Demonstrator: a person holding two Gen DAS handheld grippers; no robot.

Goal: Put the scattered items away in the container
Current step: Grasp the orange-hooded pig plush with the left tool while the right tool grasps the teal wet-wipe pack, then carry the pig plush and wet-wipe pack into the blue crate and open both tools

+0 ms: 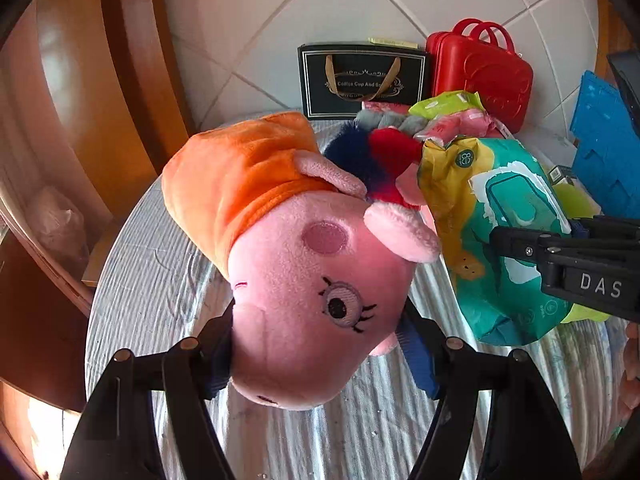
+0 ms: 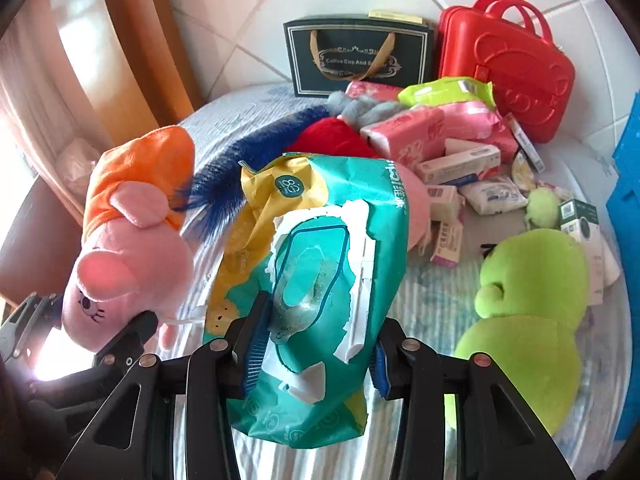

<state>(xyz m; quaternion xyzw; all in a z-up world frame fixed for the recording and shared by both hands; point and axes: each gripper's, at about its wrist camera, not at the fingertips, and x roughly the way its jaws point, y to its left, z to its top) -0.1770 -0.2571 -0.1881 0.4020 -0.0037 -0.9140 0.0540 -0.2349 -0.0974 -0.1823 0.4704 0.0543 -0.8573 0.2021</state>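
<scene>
While the left tongs (image 1: 320,360) clamp the snout of the pink pig plush (image 1: 308,280) above the striped desk (image 1: 160,280), the right tongs (image 2: 316,348) grip the teal wet-wipe pack (image 2: 320,248). Both items hang lifted, side by side, near the blue crate (image 2: 628,200) at right.

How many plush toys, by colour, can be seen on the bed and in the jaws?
Pink plush toys: 1, the pink pig held in the left gripper.
Green plush toys: 2, the large green frog and a small green plush.
Total: 3.
</scene>
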